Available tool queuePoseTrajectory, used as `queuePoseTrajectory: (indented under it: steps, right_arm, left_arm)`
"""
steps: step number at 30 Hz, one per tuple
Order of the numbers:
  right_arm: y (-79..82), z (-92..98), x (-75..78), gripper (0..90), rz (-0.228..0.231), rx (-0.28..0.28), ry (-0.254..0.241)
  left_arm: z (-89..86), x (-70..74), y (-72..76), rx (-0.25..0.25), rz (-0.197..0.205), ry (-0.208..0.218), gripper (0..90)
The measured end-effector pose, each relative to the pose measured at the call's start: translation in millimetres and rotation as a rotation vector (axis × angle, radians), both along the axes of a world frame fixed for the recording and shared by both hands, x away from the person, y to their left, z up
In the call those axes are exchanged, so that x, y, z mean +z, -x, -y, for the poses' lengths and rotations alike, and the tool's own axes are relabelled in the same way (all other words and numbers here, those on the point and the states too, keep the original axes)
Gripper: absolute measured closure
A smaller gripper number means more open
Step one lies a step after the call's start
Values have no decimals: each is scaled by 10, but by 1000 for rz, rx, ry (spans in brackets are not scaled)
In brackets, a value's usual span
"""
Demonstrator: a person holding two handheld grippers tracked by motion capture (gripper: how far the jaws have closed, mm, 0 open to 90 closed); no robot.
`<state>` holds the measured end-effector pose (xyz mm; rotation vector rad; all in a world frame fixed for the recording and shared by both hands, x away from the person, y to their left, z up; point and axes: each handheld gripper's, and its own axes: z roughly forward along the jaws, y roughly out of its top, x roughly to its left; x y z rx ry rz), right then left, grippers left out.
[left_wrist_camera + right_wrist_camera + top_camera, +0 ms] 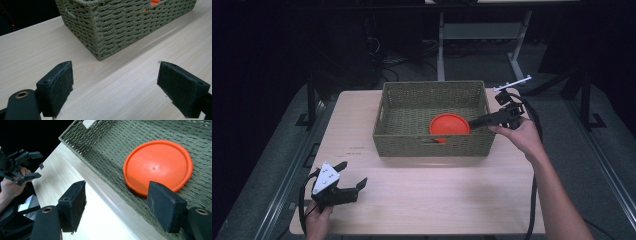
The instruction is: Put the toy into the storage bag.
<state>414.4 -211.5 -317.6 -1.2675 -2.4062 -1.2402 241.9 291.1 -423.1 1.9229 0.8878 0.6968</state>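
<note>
Flat round orange plastic disc (449, 125) lies on the floor of the rectangular olive-green woven basket (434, 145), toward the basket's near right part. Basket stands on the pale wood-grain table (422, 195), mid-table, far half.

Right gripper (474, 122) reaches over the basket's right wall, tips at the disc's right edge as seen from the high view. From the right gripper view: jaws stand wide apart and grasp nothing. One pad (75, 203) hangs outside the basket over bare table, the other (163, 205) over the basket's inside, its tip overlapping the disc's near rim in the picture. Whether that pad touches the disc cannot be told. Basket wall runs between the two jaws.

Left gripper (352, 176) sits at the near left of the table, well apart from basket and disc, held in the left hand (318, 221). Jaws spread wide, released, bare tabletop between them. It faces a corner of the basket.
</note>
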Motion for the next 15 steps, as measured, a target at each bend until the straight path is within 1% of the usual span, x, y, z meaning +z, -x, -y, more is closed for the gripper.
queuePoseTrajectory:
  steps: [11,12,15]
  right_arm:
    - [106,59,-35,298,7,7,-10]
    - [118,60,-40,298,1,2,-12]
    - [143,79,-62,297,3,4,-8]
  left_arm:
    - [4,-1,2,-2,0,2,129]
    - [2,0,2,-1,1,2,129]
    - [-2,-1,3,0,3,5,129]
